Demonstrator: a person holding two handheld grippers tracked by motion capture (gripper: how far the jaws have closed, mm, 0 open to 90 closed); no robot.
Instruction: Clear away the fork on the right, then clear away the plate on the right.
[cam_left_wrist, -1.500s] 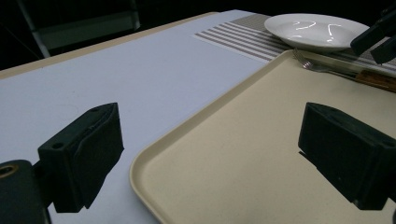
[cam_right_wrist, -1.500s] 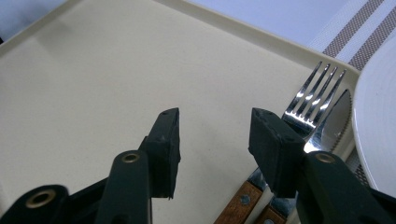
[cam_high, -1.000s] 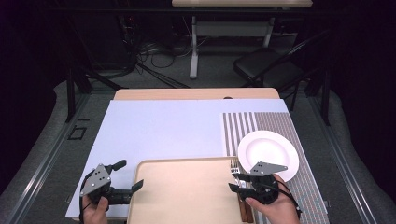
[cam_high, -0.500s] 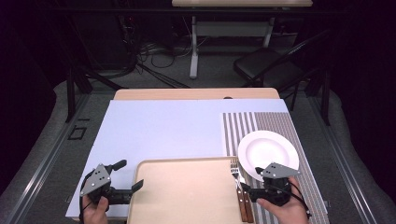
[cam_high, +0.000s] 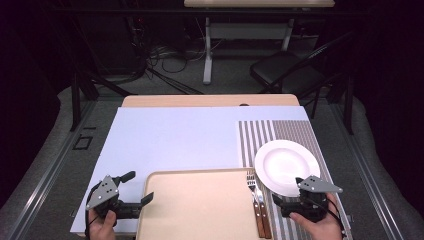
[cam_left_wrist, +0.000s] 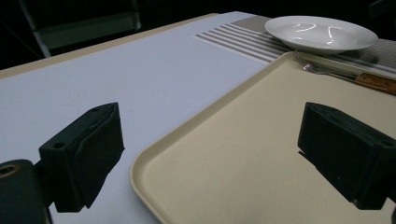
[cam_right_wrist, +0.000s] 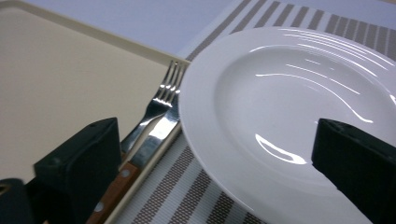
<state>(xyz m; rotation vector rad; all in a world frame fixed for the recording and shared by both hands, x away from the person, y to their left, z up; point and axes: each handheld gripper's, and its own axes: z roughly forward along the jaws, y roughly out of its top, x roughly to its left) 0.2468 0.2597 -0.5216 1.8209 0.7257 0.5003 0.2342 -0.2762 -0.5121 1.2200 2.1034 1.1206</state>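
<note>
My right gripper (cam_high: 286, 204) is drifting from the fork (cam_high: 253, 192) and knife (cam_high: 261, 210) toward the plate (cam_high: 287, 166), its jaws having just been opening with nothing between them. The cutlery is lying at the tray (cam_high: 200, 210) edge, released. The plate and tray are holding nothing else. My left gripper (cam_high: 141, 195) is waiting, jaws apart, beside the tray.

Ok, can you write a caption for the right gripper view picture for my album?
Open right hand-held gripper beside a white plate, with fork and knife by the tray.
</note>
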